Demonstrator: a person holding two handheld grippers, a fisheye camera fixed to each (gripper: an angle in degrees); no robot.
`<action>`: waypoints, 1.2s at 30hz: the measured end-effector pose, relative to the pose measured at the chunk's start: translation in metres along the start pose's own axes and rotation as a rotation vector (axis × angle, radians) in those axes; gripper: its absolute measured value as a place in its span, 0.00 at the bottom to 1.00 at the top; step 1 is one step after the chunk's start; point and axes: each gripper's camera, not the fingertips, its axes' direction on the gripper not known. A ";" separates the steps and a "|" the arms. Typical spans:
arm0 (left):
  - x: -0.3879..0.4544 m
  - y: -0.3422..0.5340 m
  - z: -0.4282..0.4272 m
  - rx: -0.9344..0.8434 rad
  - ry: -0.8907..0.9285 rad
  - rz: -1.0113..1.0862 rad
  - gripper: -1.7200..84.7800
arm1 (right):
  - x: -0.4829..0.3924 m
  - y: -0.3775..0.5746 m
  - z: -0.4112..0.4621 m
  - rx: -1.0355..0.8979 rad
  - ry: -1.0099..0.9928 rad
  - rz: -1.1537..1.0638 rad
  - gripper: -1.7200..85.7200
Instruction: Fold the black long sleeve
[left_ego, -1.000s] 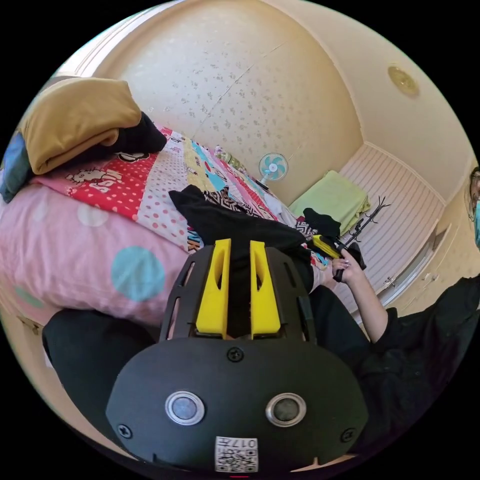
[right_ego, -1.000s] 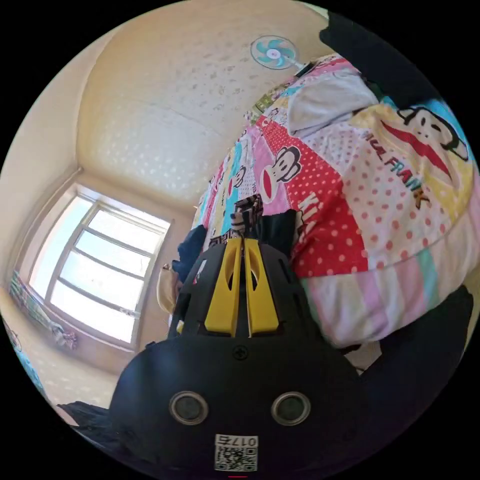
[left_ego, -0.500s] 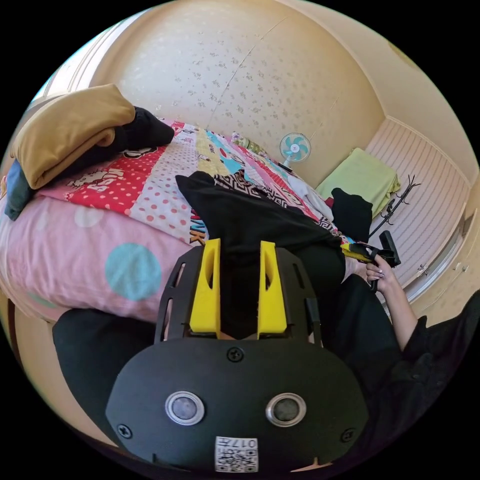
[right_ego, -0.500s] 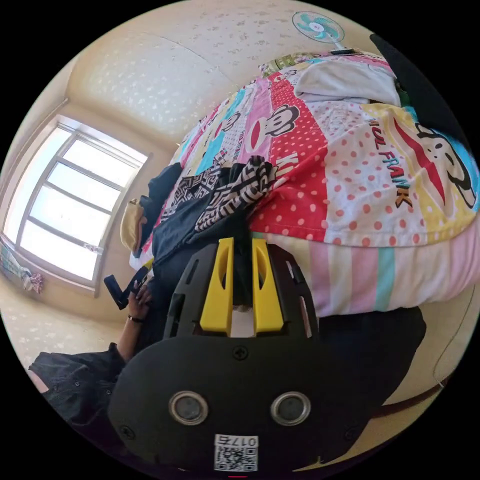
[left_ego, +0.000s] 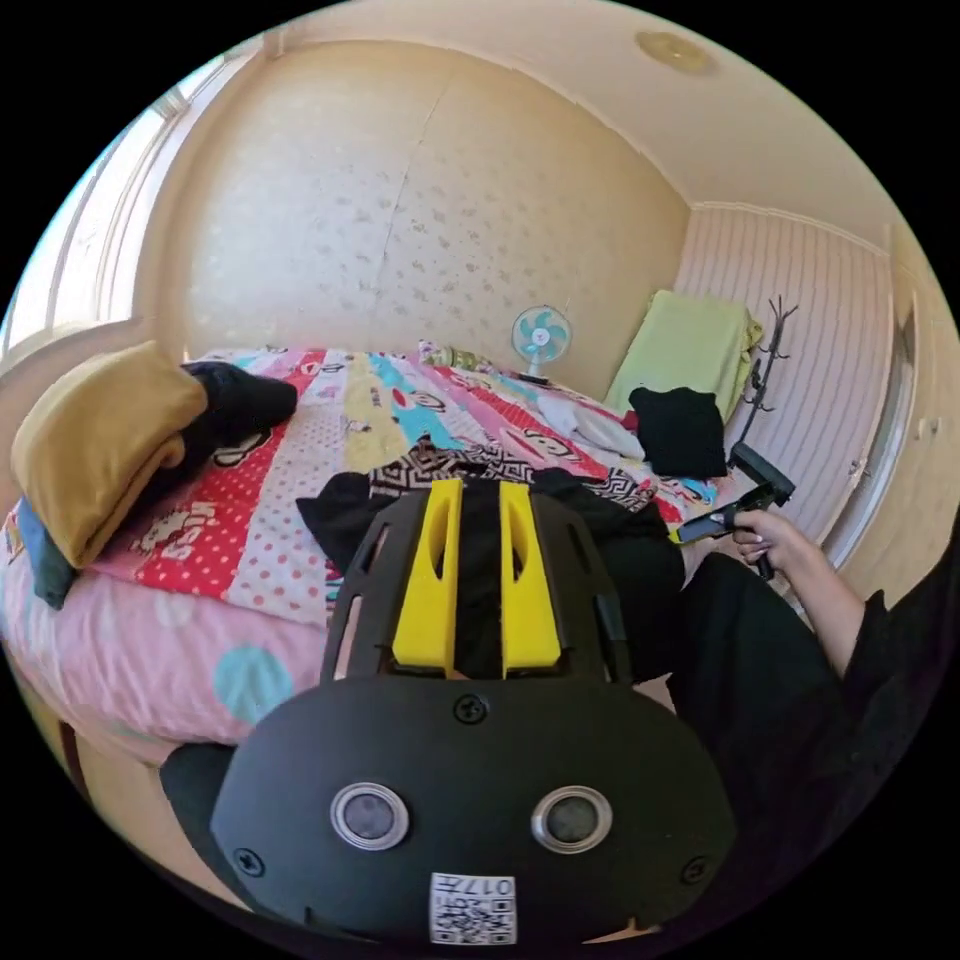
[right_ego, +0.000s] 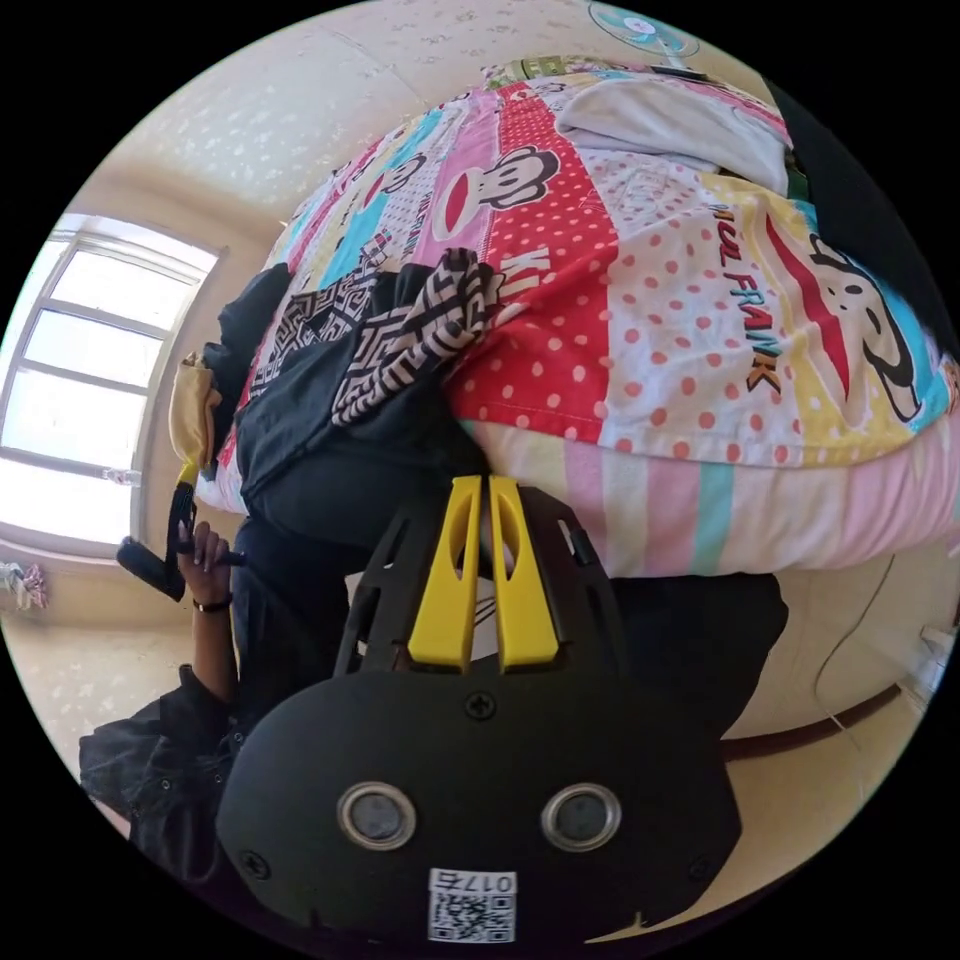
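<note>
Now both grippers had dropped toward the bed (left_ego: 250, 560) edge w/ the black shirt (right_ego: 330, 440): left gripper (left_ego: 476, 500) clamped on cloth, right gripper (right_ego: 478, 495) nearly shut, grip unclear; prob. laying it flat.

The walls (left_ego: 400, 230) are pale yellow with tiny spots. A bright window (right_ego: 70, 370) lets in sun — a little fan (left_ego: 540, 335) stands by the bed (left_ego: 250, 560).

The bedspread (right_ego: 700, 330) carries the printed words "PAUL FRANK" beside a cartoon monkey face, with "KISS" on a red dotted patch.
</note>
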 end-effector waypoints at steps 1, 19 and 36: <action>0.017 -0.026 0.026 -0.049 0.115 0.080 0.10 | 0.002 0.000 0.000 0.005 -0.011 0.001 0.05; 0.185 -0.091 0.430 -0.887 0.420 0.645 0.10 | 0.018 0.008 0.001 0.078 -0.158 -0.200 0.10; 0.185 -0.086 0.432 -0.674 0.076 0.503 0.03 | 0.030 -0.022 -0.002 -0.095 -0.111 -0.052 0.04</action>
